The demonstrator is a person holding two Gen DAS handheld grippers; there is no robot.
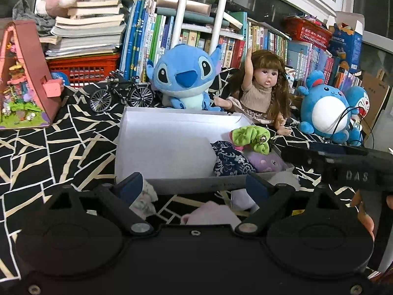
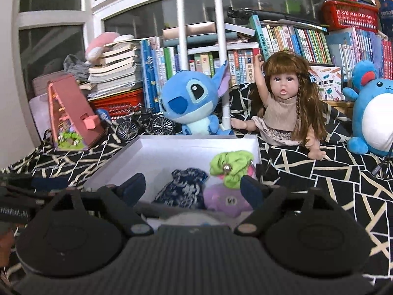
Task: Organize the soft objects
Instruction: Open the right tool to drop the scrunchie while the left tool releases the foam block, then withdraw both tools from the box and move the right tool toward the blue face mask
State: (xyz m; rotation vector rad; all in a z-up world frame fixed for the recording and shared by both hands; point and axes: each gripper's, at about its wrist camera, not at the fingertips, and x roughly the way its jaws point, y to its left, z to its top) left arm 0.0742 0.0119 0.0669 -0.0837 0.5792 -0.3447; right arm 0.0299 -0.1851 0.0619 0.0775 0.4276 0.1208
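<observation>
Left gripper [image 1: 194,186]: jaws apart, empty, level, aimed at the white box's [image 1: 137,147] near wall; small soft items [image 1: 145,200] lie on the patterned cloth [image 1: 49,147] beneath it. Right gripper [image 2: 192,186]: jaws apart, empty, over the box's right end. The box holds a navy floral pouch [image 2: 183,191] with its neck pointing away, a purple plush [image 2: 224,201] and a green scrunchie [image 2: 231,166]. Behind sit a blue plush [image 1: 183,78] and a doll [image 1: 260,86].

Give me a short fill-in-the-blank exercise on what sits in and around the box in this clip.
1. The white box holds a green scrunchie, a purple plush and a patterned pouch coloured navy and ____.
2. The Stitch plush sits behind the box, beside a long-haired ____.
3. Both hand-held grippers, left and right, have their jaws ____.

Missing words: white; doll; open
</observation>
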